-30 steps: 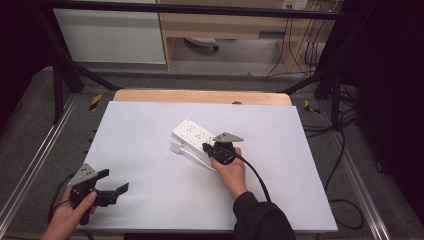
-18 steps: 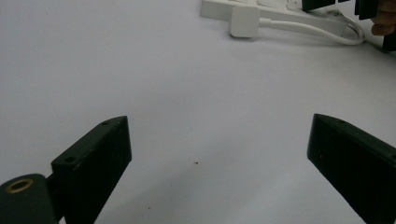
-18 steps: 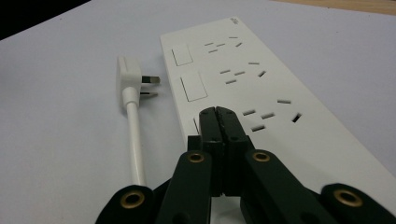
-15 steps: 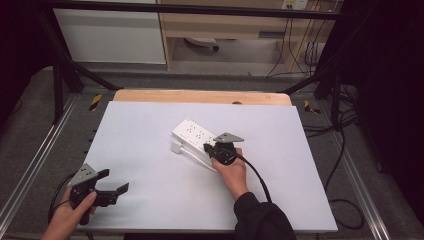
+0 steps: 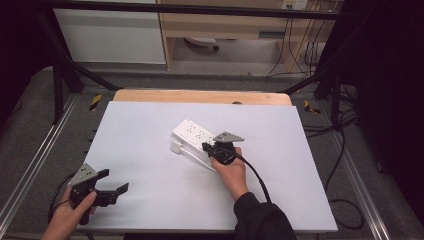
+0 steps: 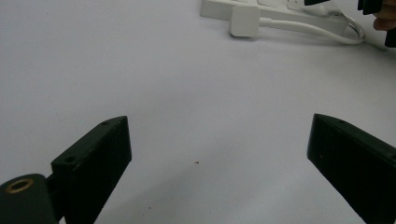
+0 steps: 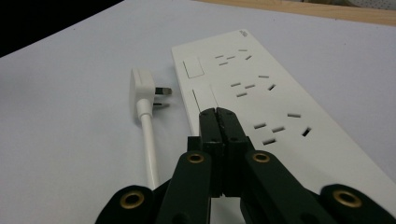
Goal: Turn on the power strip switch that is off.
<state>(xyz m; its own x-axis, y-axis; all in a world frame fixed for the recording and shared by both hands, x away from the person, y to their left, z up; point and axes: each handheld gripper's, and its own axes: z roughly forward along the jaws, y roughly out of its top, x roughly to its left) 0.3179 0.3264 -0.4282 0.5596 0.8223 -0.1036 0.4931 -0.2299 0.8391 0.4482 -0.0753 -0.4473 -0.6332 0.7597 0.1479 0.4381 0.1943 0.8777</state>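
Observation:
A white power strip (image 5: 192, 132) with several sockets lies near the middle of the white table mat (image 5: 150, 125). Its white plug (image 5: 176, 148) rests on the mat beside it, prongs toward the strip (image 7: 261, 93). The plug (image 7: 142, 86) and its cable (image 7: 148, 140) lie left of my right gripper (image 7: 216, 112), whose jaws are pressed together with nothing between them, tips over the strip's near end. Seen from above, the right gripper (image 5: 206, 146) points at the strip. My left gripper (image 5: 116, 180) stands open at the near left, low over bare mat (image 6: 219, 126), with the plug (image 6: 243, 21) far ahead.
A wooden table edge (image 5: 200, 96) shows beyond the mat. Metal rails (image 5: 45, 150) run along both sides. Dark cables (image 5: 340, 150) trail on the floor at the right. A white cabinet (image 5: 110, 35) and a shelf stand at the back.

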